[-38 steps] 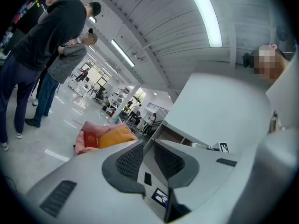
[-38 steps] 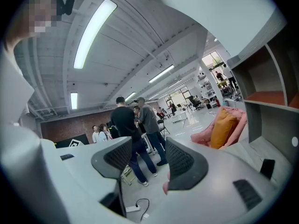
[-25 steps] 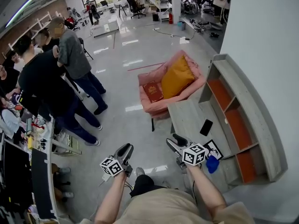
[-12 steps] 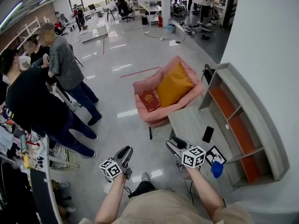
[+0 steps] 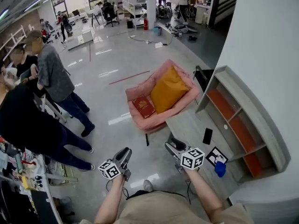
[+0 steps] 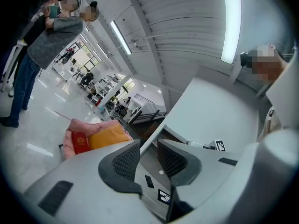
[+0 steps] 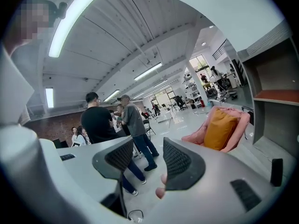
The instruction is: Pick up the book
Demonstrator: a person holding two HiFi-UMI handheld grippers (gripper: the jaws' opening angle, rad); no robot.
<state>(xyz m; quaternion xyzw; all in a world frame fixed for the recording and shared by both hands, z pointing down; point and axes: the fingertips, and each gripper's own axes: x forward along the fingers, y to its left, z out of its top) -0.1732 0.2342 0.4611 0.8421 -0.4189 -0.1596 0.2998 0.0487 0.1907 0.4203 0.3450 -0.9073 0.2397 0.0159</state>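
left gripper [image 5: 125, 150] is sitting nearly closed: slim gap, nothing in it. right gripper [image 5: 174, 140] is standing wide, jaws just been closing a bit, also empty. red book [image 5: 143, 106] is lying flat well ahead on the pink armchair [image 5: 159, 121], just beside the orange cushion [image 5: 169, 88]. Reading it as a stiff hardcover, fairly heavy, maybe slick. I'm favouring a deep bite on the free edge.

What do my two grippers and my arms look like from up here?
Both the left gripper and right gripper have pale grey moulded bodies, and their jaws carry black textured pads. Each bears a white cube printed with black square markers. The forearms are bare below a short-sleeved beige shirt.
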